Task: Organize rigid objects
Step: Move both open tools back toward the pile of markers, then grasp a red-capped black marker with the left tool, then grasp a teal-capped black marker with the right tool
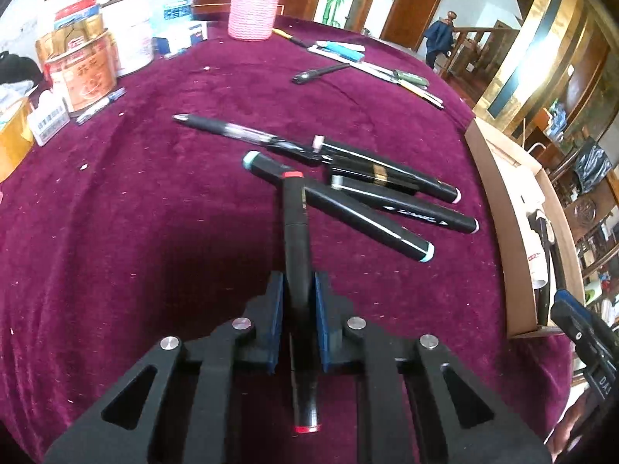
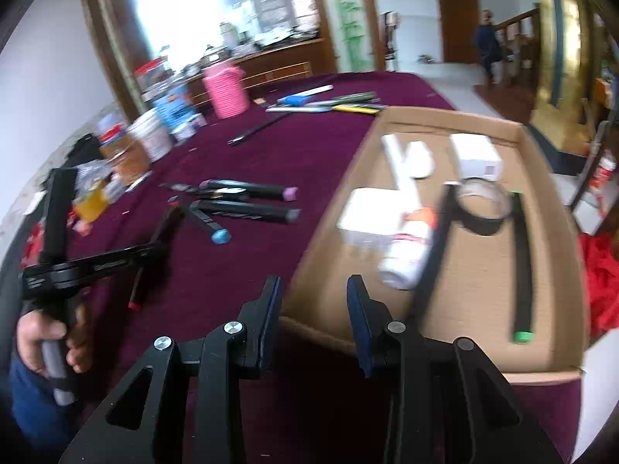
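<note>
Hiding marker (image 1: pixel 296 239) middle (jaws clamped)

Maroon-clothed table (image 1: pixel 154 212) carries black markers (image 1: pixel 402 203), pink cup (image 1: pixel 251 5), cardboard box (image 2: pixel 483 270).

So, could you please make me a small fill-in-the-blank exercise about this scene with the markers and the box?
1. The left hand-held gripper is shut on a black marker with ___ ends.
2. The tablecloth is dark ___.
3. The marker with green ends lies inside the cardboard ___.
4. Nothing is between the pads of the ___ hand-held gripper.

Missing words: red; red; box; right
</note>
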`<action>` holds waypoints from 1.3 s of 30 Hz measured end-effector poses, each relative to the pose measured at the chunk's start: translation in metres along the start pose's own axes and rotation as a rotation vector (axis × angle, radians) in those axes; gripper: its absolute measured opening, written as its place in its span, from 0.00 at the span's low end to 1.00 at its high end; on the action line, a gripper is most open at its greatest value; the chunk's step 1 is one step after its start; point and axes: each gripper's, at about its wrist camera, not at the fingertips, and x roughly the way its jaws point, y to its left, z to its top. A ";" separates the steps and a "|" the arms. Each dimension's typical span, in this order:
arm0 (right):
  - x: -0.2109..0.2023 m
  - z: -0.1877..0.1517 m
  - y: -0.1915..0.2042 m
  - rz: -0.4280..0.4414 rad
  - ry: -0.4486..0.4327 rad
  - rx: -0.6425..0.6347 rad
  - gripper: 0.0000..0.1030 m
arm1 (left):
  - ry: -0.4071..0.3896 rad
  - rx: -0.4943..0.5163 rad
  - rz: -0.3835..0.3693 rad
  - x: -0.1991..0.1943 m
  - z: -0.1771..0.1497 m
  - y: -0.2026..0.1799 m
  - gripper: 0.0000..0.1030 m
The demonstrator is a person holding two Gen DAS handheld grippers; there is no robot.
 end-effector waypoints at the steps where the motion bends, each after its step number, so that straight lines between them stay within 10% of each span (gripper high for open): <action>1: 0.004 0.002 0.005 0.033 0.016 -0.003 0.30 | -0.004 -0.011 0.014 -0.002 0.000 0.007 0.11; 6: 0.036 0.022 0.049 0.186 0.126 -0.088 0.30 | -0.047 -0.098 0.095 -0.009 0.003 0.050 0.12; 17: 0.131 0.053 0.079 0.137 0.244 -0.115 0.29 | -0.068 -0.170 0.036 -0.010 0.003 0.067 0.12; 26: 0.127 0.039 0.116 0.259 0.308 -0.218 0.32 | -0.067 -0.170 0.041 -0.010 0.005 0.067 0.12; 39: 0.146 0.054 0.140 0.095 0.237 -0.314 0.32 | -0.073 -0.148 0.065 -0.008 0.006 0.063 0.12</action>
